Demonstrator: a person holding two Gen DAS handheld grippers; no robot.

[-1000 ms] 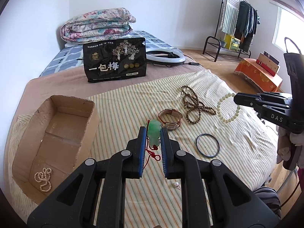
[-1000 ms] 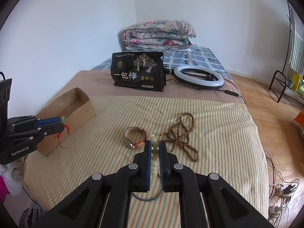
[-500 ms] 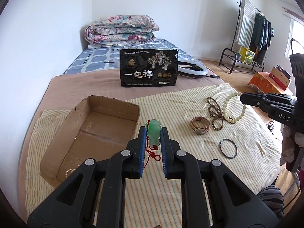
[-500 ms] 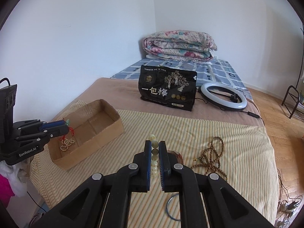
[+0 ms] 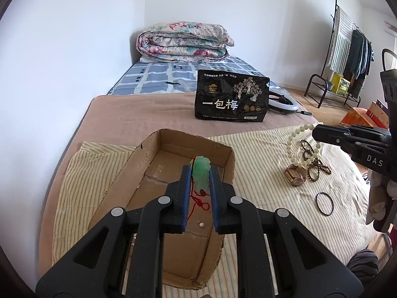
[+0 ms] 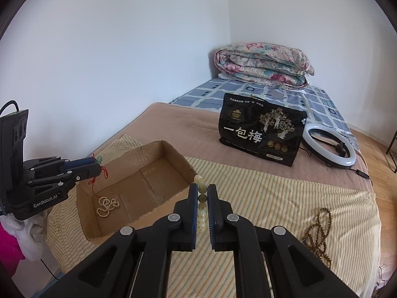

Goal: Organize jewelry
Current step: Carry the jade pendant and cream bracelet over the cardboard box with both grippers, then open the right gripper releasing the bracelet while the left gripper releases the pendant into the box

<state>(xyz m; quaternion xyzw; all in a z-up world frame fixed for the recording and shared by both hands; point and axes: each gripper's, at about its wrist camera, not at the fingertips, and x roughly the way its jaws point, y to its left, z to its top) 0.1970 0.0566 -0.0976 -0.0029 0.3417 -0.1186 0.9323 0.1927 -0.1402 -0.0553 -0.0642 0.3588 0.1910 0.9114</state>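
— Jade pendant (image 5: 201,173): where is it?
— Clamped in my left tongs (image 5: 200,177), above the open cardboard box (image 5: 146,149). It's carved green stone, with a knotted red cord (image 5: 198,202) dangling below.
— And your right tongs (image 6: 202,200)?
— Closed on a pale bead bracelet (image 6: 201,213), smooth round beads, at the box's 3 o'clock side.
— Anything inside the box?
— A coiled pearl strand (image 6: 107,205) on the floor. A brown wooden bead necklace (image 6: 317,233) lies on the striped cloth (image 6: 273,198) at 4 o'clock.

The left gripper (image 5: 200,182) hides most of the pearl strand (image 5: 134,239); the brown bead necklace (image 6: 320,233) is partly hidden.
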